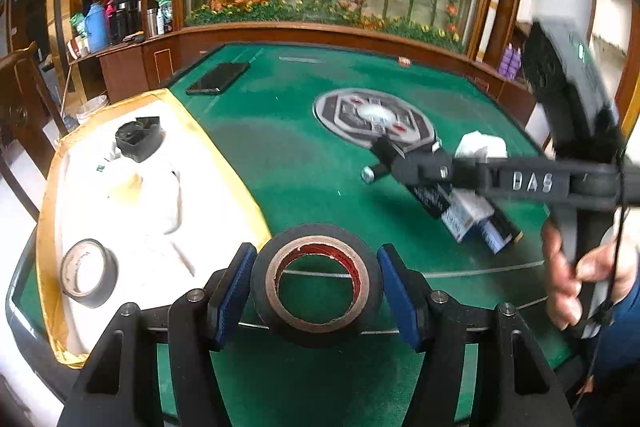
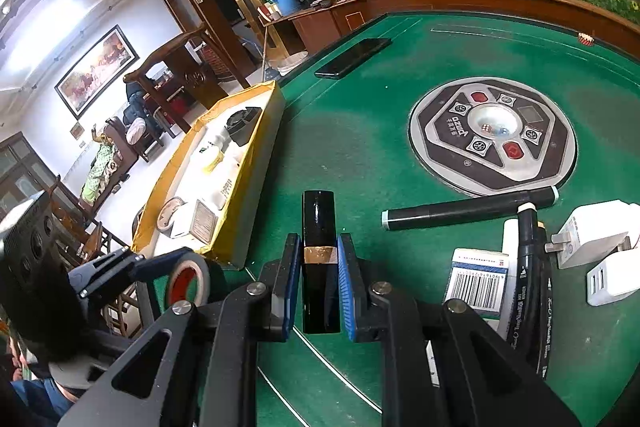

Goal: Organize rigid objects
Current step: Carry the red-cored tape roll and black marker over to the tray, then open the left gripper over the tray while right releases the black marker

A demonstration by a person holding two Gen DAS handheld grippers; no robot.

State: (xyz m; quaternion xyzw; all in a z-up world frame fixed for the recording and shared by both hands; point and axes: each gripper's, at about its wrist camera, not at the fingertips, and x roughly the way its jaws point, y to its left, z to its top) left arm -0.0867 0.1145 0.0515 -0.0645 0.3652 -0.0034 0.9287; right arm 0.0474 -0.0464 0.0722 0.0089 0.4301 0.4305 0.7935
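Note:
My left gripper [image 1: 316, 285] is shut on a black tape roll [image 1: 316, 323] with a red-brown core, held above the green table next to the yellow box [image 1: 224, 163]. It also shows in the right wrist view [image 2: 188, 277]. My right gripper [image 2: 319, 277] is shut on a black lipstick tube [image 2: 318, 219] with a gold band, held over the table. The right gripper also shows in the left wrist view [image 1: 380, 163], over the pile of items. The yellow box [image 2: 256, 163] holds another tape roll [image 1: 89, 273], a black object [image 1: 139, 139] and white items.
On the felt lie black markers [image 2: 468, 213], white chargers [image 2: 592, 239], a barcoded box [image 2: 478, 281] and a black phone [image 2: 352, 58]. The round dice console [image 2: 492, 135] sits mid-table. A wooden rail and a flower display border the far side.

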